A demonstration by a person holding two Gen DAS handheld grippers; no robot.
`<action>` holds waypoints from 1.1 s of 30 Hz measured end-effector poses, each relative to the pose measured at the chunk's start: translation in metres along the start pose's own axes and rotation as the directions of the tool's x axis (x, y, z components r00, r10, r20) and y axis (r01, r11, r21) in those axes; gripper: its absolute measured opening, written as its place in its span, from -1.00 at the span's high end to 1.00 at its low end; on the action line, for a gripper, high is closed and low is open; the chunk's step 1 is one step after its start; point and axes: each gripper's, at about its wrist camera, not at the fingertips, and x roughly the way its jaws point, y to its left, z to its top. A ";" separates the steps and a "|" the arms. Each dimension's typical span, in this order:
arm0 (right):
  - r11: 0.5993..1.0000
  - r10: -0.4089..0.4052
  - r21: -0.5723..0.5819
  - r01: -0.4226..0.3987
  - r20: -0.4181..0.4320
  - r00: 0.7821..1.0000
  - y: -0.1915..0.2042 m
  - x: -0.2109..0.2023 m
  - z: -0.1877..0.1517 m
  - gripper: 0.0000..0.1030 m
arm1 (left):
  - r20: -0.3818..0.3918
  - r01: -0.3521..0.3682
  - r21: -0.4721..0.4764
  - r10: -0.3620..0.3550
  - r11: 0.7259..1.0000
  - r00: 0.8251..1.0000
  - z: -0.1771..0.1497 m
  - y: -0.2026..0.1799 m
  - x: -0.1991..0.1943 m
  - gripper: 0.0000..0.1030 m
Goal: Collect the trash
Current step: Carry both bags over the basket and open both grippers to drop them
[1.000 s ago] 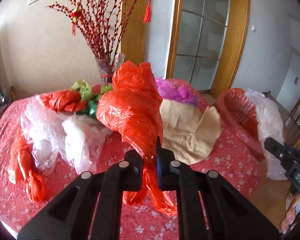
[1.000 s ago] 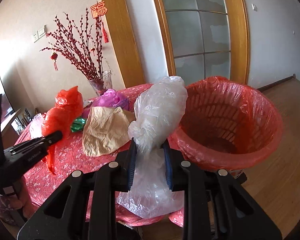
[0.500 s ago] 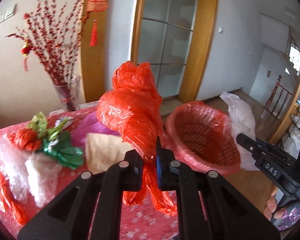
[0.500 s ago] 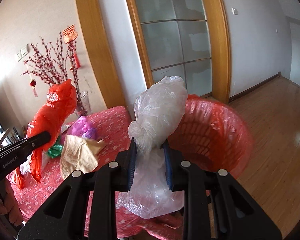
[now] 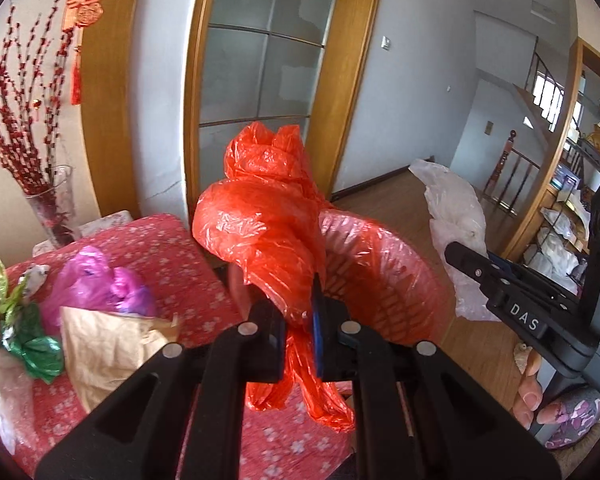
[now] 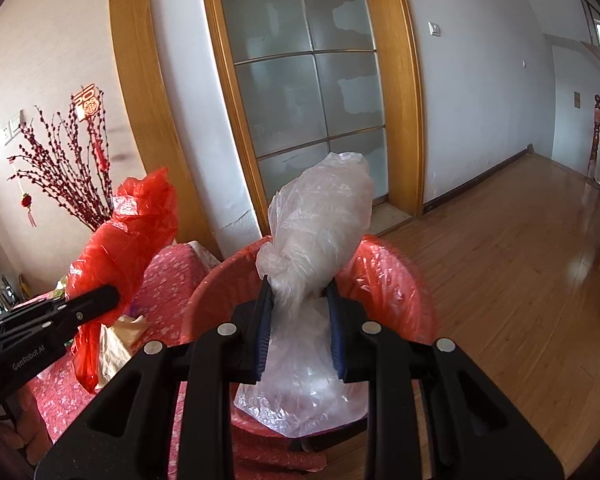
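Frosted glass doors in honey-coloured wood fill the back wall, and in front of them a round table under a red flowered tablecloth (image 5: 168, 256) carries the leftovers! Both hands are loaded. Look at the left gripper (image 5: 298, 322): jaws squeezed nearly together on a crumpled red plastic bag (image 5: 260, 232), pinched at its narrow waist, top ballooning above, tail dangling below. Over on the right gripper (image 6: 299, 320), the jaws stand a little apart, clamped on a knotted clear plastic bag (image 6: 320, 220), gripped just under the knot. Both bags hover by the red-lined waste basket (image 5: 376, 276) at the table's edge, the clear one right over its mouth. These are featherweight, floppy, slippery films, I'd say; a bunched neck or knot is the place to hold, since loose film would slide free. Waiting on the cloth: a purple bag (image 5: 96, 284), a tan paper sheet (image 5: 104, 344) and green foil wrappers (image 5: 36, 352).
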 end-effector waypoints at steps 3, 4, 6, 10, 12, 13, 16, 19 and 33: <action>1.000 -0.006 0.005 0.006 -0.001 1.000 -0.009 0.004 0.002 0.50 | -0.007 0.023 0.013 -0.023 1.000 1.000 0.004 -0.004 0.012 0.78; 1.000 -0.007 0.005 0.007 -0.002 1.000 -0.010 0.005 0.002 0.50 | -0.009 0.031 0.017 -0.031 0.999 0.999 0.006 -0.004 0.016 0.78; 1.000 -0.012 0.000 0.012 -0.006 1.000 -0.012 0.009 0.003 0.50 | -0.010 0.043 0.020 -0.043 0.999 0.999 0.008 -0.007 0.021 0.78; 1.000 -0.016 0.011 0.016 -0.007 1.000 -0.017 0.016 0.008 0.49 | -0.023 0.073 0.011 -0.072 0.997 0.997 0.014 -0.009 0.034 0.78; 1.000 -0.015 0.021 0.015 -0.003 1.000 -0.020 0.019 0.010 0.47 | -0.030 0.086 0.010 -0.085 0.996 0.996 0.015 -0.010 0.041 0.76; 1.000 -0.017 0.024 0.017 -0.001 1.000 -0.021 0.021 0.011 0.46 | -0.035 0.090 0.009 -0.090 0.996 0.995 0.016 -0.010 0.045 0.74; 0.999 -0.022 0.032 0.022 0.004 1.000 -0.025 0.025 0.010 0.23 | -0.056 0.100 -0.007 -0.101 0.995 0.993 0.015 -0.008 0.058 0.54; 0.999 -0.024 0.039 0.024 -0.006 1.000 -0.028 0.031 0.009 0.02 | -0.081 0.086 -0.037 -0.088 0.996 0.993 0.009 -0.002 0.069 0.24; 0.999 -0.025 0.021 0.026 -0.043 0.999 -0.016 0.026 -0.006 -0.01 | -0.022 -0.130 -0.014 0.130 0.991 0.991 -0.020 0.039 0.015 0.03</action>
